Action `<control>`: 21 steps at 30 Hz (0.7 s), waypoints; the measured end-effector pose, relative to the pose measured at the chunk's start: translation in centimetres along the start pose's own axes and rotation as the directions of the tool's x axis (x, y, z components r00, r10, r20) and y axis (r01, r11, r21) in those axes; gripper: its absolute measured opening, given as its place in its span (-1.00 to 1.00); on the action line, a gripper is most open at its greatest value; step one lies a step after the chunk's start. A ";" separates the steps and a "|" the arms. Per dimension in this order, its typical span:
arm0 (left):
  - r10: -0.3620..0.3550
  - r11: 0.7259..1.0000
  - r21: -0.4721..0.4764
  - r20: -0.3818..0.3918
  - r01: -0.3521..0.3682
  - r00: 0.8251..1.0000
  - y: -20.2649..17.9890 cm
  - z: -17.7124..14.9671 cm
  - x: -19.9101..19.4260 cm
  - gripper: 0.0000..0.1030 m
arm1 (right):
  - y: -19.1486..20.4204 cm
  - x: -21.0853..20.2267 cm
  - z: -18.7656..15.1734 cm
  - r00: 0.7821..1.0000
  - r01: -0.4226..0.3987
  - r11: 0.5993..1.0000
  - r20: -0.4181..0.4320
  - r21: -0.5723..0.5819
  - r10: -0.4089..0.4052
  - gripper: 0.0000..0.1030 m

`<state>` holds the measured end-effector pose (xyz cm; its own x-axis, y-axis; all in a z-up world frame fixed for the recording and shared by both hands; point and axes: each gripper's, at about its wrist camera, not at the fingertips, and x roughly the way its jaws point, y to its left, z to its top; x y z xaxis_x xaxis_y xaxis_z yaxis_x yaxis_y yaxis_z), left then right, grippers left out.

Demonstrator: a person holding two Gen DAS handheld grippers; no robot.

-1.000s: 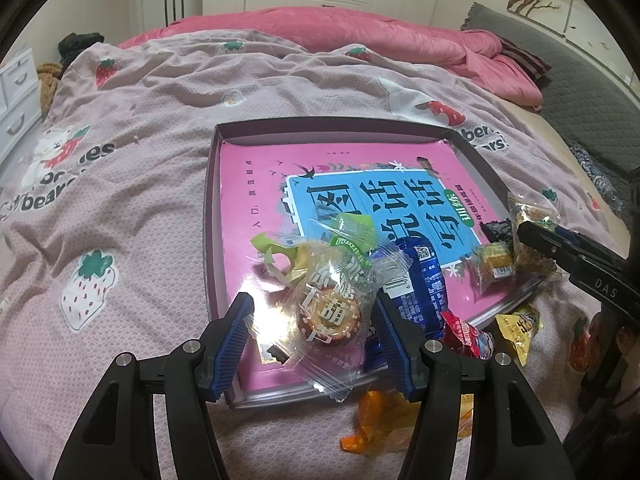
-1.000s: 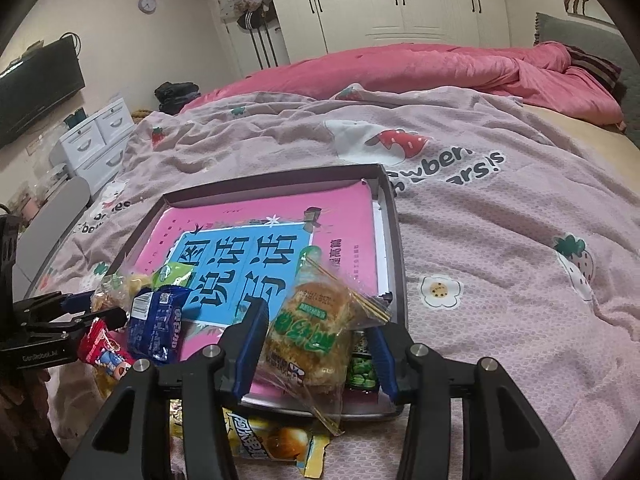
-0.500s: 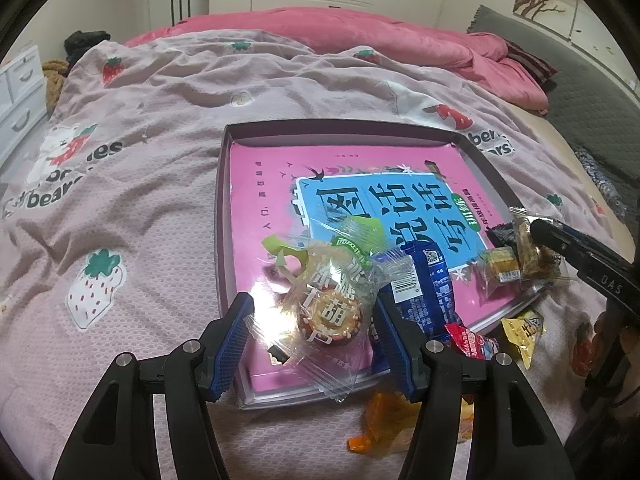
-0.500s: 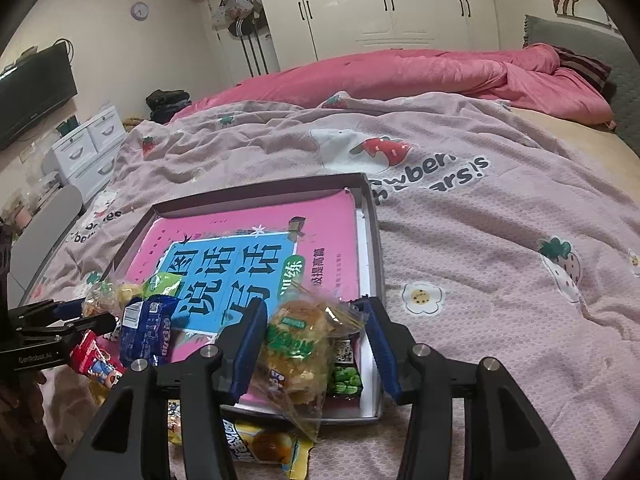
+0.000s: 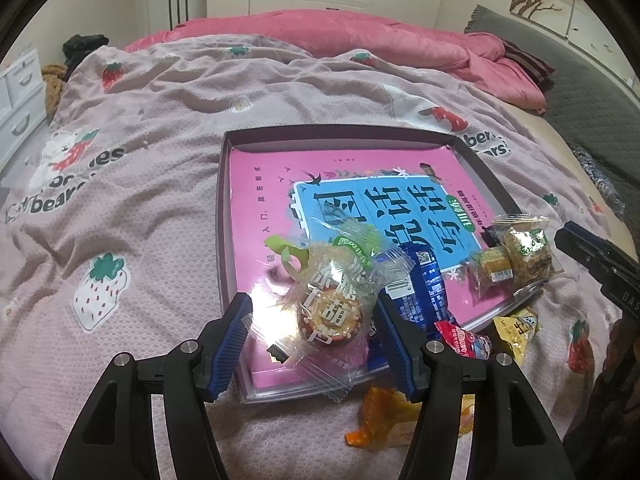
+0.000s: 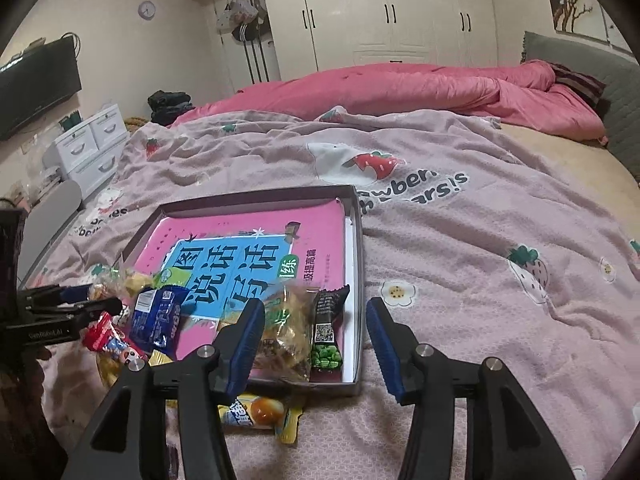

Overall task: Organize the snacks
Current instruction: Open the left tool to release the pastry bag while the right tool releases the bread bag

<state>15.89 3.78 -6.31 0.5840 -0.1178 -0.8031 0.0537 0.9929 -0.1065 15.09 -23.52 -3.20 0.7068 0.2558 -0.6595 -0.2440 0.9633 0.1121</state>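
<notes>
A shallow dark tray (image 5: 340,132) (image 6: 256,200) with a pink book inside lies on the bed. My left gripper (image 5: 312,303) (image 6: 86,300) is shut on a clear-wrapped round snack (image 5: 332,316) above the tray's near edge. A yellow-green pastry bag (image 6: 284,328) (image 5: 524,248) lies in the tray's corner, next to a black and green packet (image 6: 326,332). My right gripper (image 6: 315,307) hangs open just above that bag, its pads off it. A blue packet (image 5: 420,292) (image 6: 156,316) and a small yellow cake (image 5: 492,268) also rest in the tray.
Loose snacks lie on the strawberry-print blanket (image 6: 480,280) by the tray: a red packet (image 5: 460,338), a yellow one (image 5: 516,328), an orange one (image 5: 384,412), another yellow one (image 6: 252,410). A pink duvet (image 6: 400,88) is heaped behind; white drawers (image 6: 92,144) stand left.
The right gripper let go of the yellow-green bag, which dropped into the tray's corner, and the gripper rose and drew back. The left gripper kept its hold and stayed put.
</notes>
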 end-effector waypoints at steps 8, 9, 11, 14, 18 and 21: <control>0.019 1.000 -0.004 0.020 -0.019 1.000 0.2 0.1 -1.0 0.39 | 0.8 -0.6 0.0 0.999 0.012 0.999 0.038 -0.035 -0.010 0.19; 0.021 1.000 -0.004 0.022 -0.021 1.000 0.1 0.2 -1.0 0.39 | 0.8 -0.6 0.1 0.999 0.010 0.999 0.040 -0.036 -0.008 0.19; 0.018 1.000 -0.002 0.024 -0.018 1.000 0.1 0.2 -1.2 0.40 | 0.8 -0.7 0.1 0.999 0.012 0.999 0.043 -0.038 -0.011 0.23; 0.018 1.000 -0.003 0.032 -0.018 0.999 0.1 0.3 -1.6 0.44 | 0.8 -0.8 0.1 0.999 0.015 0.999 0.050 -0.041 -0.013 0.28; 0.014 1.000 -0.017 0.054 -0.013 0.998 0.4 0.5 -2.4 0.45 | 0.9 -0.9 0.2 0.998 0.017 0.999 0.054 -0.045 -0.014 0.29; 0.010 1.000 -0.028 0.079 -0.008 0.997 0.7 0.7 -3.2 0.46 | 1.0 -0.9 0.3 0.998 0.017 0.999 0.059 -0.049 -0.014 0.29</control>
<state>14.62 4.83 -3.38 0.6464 -0.1056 -0.7557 0.0259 0.9928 -0.1166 14.37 -22.77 -2.29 0.7481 0.2466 -0.6160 -0.2645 0.9623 0.0640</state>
